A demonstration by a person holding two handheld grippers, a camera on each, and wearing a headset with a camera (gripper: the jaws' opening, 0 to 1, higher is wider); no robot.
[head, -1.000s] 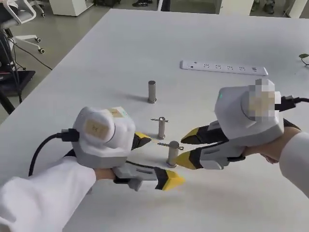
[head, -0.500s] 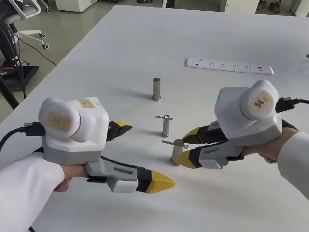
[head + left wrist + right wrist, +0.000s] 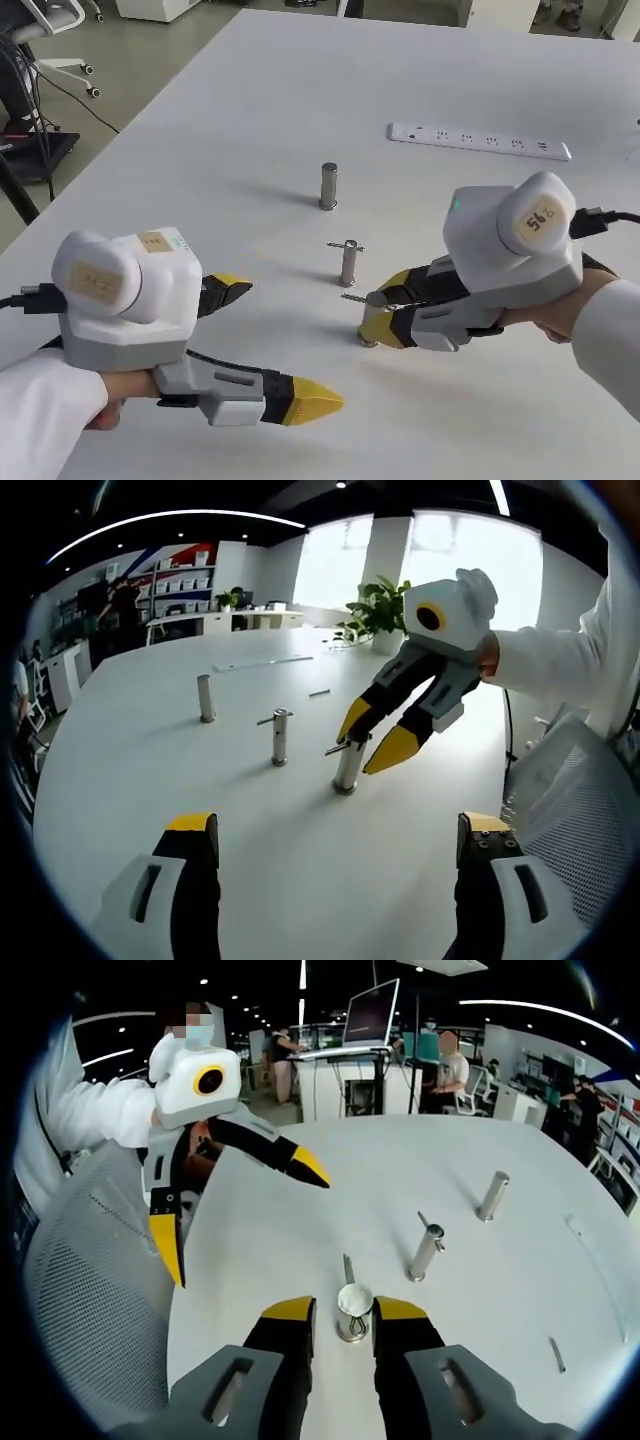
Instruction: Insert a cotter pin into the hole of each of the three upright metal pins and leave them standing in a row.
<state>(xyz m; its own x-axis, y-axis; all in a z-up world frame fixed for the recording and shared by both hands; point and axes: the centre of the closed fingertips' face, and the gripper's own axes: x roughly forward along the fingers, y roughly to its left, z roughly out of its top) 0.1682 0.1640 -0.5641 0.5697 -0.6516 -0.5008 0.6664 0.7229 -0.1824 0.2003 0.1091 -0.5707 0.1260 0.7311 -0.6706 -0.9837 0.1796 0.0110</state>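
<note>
- The near pin (image 3: 352,1302), upright on the counter (image 3: 250,120), is clamped by the right hand-held gripper (image 3: 378,322).
- The left hand-held gripper (image 3: 290,343) is wide open, empty.
- The pin is judged stiff, smooth and easily toppled; a low shaft grip is advised.

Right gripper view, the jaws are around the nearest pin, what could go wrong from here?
The right gripper has its jaws closely flanking the nearest pin; a sideways pull could tip it. Its cotter pin sticks out by the jaws and might get knocked out. The middle pin stands close and could be bumped.
</note>
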